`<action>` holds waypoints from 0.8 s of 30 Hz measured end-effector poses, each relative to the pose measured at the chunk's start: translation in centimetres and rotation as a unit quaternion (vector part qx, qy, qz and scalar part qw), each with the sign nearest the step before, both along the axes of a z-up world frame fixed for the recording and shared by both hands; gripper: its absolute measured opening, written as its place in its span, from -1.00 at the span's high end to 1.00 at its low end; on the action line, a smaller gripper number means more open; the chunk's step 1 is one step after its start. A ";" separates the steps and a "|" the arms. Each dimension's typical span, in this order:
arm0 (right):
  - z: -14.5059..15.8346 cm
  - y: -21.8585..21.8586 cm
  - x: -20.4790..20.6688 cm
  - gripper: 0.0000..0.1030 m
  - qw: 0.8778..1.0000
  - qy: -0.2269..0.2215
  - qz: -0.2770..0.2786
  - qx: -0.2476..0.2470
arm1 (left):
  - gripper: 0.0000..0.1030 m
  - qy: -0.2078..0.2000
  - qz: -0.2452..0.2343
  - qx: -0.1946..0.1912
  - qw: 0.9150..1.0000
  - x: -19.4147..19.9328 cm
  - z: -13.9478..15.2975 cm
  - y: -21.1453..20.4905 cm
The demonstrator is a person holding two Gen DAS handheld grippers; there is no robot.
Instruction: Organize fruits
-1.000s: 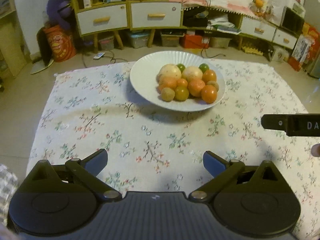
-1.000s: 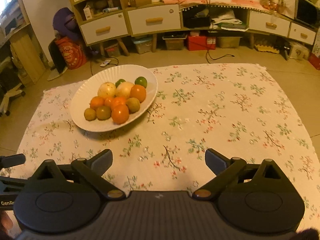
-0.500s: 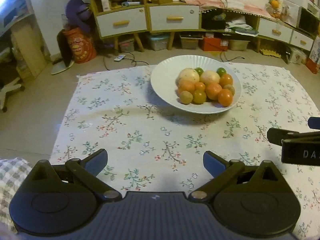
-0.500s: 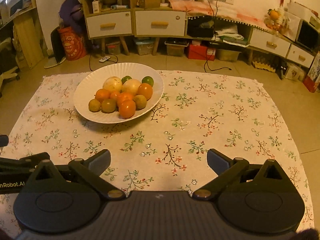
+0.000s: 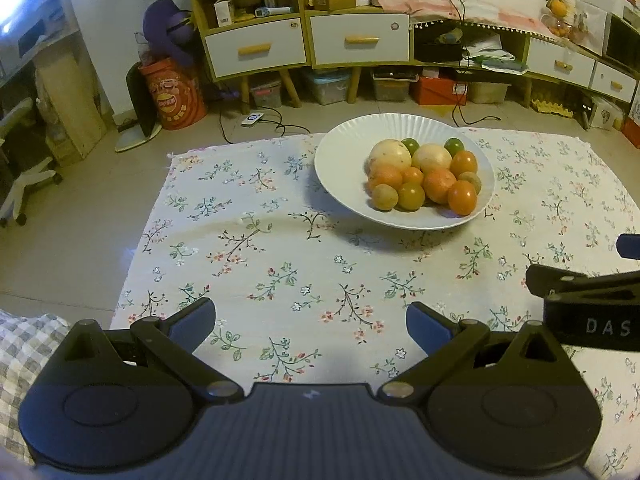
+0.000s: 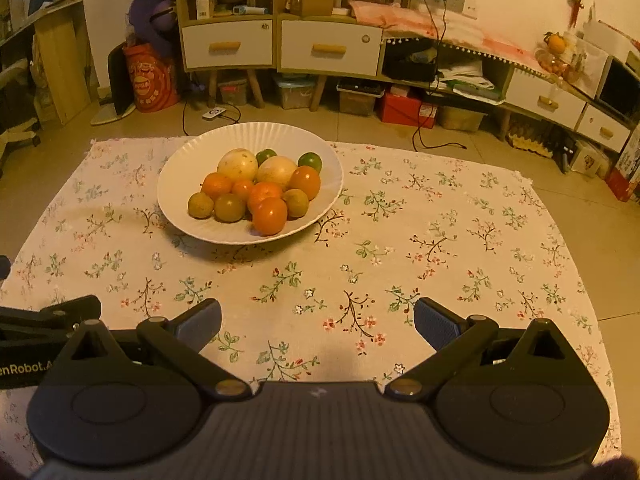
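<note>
A white ribbed plate point(image 5: 348, 160) point(image 6: 180, 188) stands at the far side of a floral cloth point(image 5: 280, 264) point(image 6: 440, 240). It holds a pile of fruit: several oranges point(image 5: 462, 197) point(image 6: 269, 216), two pale round fruits point(image 5: 390, 153) point(image 6: 237, 165), two green limes point(image 5: 454, 145) point(image 6: 310, 161) and several small brownish fruits point(image 5: 384, 197) point(image 6: 200, 205). My left gripper point(image 5: 311, 320) is open and empty over the near cloth. My right gripper point(image 6: 318, 320) is open and empty too, and part of it shows at the right edge of the left wrist view point(image 5: 584, 292).
The cloth lies on a tiled floor. Behind it stand wooden cabinets with white drawers point(image 5: 360, 40) point(image 6: 332, 46), storage boxes beneath them, a red drum point(image 5: 174, 94) and cables on the floor. A checked fabric point(image 5: 24, 344) lies at my near left.
Both grippers have pulled back and risen, so the plate looks smaller and farther. The left view has swung left, the right view has swung right. Both stay open.
</note>
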State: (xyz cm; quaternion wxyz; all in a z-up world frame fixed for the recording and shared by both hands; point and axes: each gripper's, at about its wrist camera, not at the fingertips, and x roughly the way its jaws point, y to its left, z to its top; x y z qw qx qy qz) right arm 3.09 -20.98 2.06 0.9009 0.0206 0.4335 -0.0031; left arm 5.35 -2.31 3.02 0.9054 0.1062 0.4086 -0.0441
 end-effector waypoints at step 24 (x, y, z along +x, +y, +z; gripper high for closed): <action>-0.1 0.1 0.0 -0.99 1.000 0.001 -0.007 -0.007 | -0.83 0.015 -0.003 -0.007 1.000 -0.1 -0.4 -0.1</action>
